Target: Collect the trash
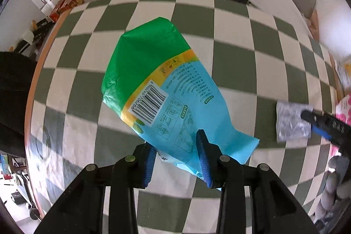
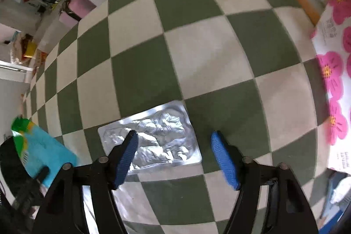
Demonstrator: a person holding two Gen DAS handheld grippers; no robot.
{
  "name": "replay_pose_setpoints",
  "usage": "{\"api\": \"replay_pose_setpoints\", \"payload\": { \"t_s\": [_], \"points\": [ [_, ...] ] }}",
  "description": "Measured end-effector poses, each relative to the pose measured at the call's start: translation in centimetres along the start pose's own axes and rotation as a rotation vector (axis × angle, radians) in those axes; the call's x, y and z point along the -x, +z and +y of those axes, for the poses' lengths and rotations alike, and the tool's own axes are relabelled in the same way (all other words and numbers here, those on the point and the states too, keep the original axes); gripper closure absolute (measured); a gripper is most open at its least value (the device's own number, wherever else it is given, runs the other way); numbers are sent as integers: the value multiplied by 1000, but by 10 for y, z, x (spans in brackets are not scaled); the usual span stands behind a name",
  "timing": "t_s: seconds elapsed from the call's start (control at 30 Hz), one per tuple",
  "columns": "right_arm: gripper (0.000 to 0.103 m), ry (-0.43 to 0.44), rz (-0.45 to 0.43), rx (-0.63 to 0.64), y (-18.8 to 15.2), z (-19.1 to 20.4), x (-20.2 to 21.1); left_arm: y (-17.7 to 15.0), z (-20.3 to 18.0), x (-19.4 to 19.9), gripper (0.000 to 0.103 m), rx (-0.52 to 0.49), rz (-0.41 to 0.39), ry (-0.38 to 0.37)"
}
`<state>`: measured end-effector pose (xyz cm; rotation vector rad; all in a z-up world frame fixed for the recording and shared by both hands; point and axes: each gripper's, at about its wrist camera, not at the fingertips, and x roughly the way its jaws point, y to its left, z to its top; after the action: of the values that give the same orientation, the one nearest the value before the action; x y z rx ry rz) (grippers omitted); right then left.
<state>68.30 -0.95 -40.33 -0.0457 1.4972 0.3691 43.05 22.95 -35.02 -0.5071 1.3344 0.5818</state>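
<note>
Green-and-blue snack bag [image 1: 166, 89] clamped at its blue end in my left gripper [image 1: 178, 159], barcode only in my left view, silver foil blister pack [image 2: 151, 137] flat on the checkered tablecloth [image 2: 197, 47] under my right gripper [image 2: 175, 155], jaws wide, floral bag [image 2: 335, 80] crowding the table's right edge.

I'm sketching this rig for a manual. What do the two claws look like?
Both match: the left claw and right claw have black angular linkage arms with round silvery pivot pins, each tipped with two ribbed blue pads. No cables or sleeves show.
</note>
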Motion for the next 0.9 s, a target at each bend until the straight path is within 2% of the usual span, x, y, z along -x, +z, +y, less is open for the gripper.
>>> {"api": "replay_pose_setpoints", "payload": {
  "t_s": [0.07, 0.1, 0.2, 0.23, 0.47, 0.5, 0.57, 0.6, 0.67, 0.7, 0.73, 0.9],
  "points": [
    [42, -32, -20, 59, 3, 12, -3, 5, -9, -9, 71, 14, 11, 1],
    [57, -70, -38, 94, 3, 19, -5, 1, -7, -9, 71, 24, 16, -6],
    [69, -70, -68, 135, -8, 33, -3, 14, -24, -15, 71, 25, 14, -7],
    [103, -70, -84, 136, -12, 34, -1, 16, -24, -16, 71, 24, 11, -5],
    [103, 54, -145, 58, -38, 23, 34, 12, -21, -1, 71, 9, -32, 8],
    [103, 65, -139, 55, -36, 20, 33, 10, -22, 2, 71, 8, -39, 9],
    [103, 124, -70, 11, -33, 16, 31, 9, -22, 4, 71, 0, -49, 20],
    [102, 132, -53, 7, -30, 23, 28, 8, -23, 5, 71, -6, -55, 32],
    [78, 73, -15, 136, -24, 45, 21, 5, -23, 2, 71, -12, -54, 53],
    [45, 57, -2, 211, -27, 53, 22, 2, -23, 0, 71, -7, -48, 56],
    [28, 41, 19, 310, -30, 60, 21, 1, -23, -3, 71, -5, -42, 60],
    [26, -241, 168, 974, -65, 132, -12, -6, -17, -16, 71, 62, -11, 39]
  ]
}}
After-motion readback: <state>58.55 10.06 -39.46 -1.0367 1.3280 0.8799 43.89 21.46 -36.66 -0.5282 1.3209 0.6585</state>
